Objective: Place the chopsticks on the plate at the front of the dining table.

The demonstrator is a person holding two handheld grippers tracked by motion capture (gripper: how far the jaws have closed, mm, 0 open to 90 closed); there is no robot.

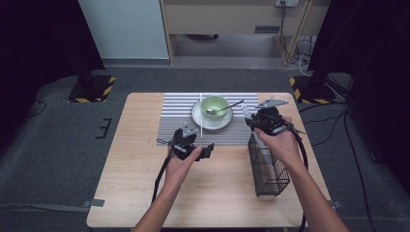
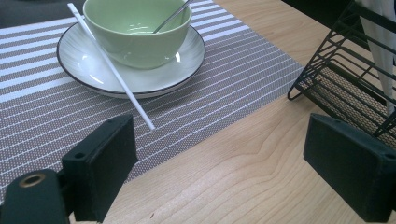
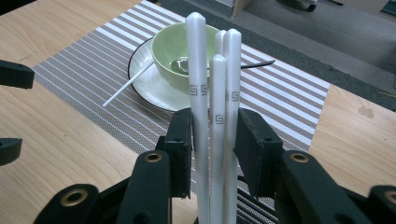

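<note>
The right hand-held gripper (image 3: 212, 140) clamps a bundle of white plastic chopsticks (image 3: 212, 93) standing upright in the black wire basket (image 1: 267, 166) directly beneath it. The left hand-held gripper (image 2: 224, 158) hangs wide and empty; ahead of it, one more white chopstick (image 2: 109, 65) leans on the plate (image 2: 93, 74), apparently yet to be collected.

Chopsticks (image 3: 212, 93): lower ends cut off by the bottom edge of the right gripper view; pad contact of the right gripper (image 3: 212, 149) not discernible. Wire basket (image 2: 345, 70): cropped at right edge of the left gripper view. Spoon (image 2: 170, 16): bowl end hidden inside the green bowl (image 2: 137, 28).
</note>
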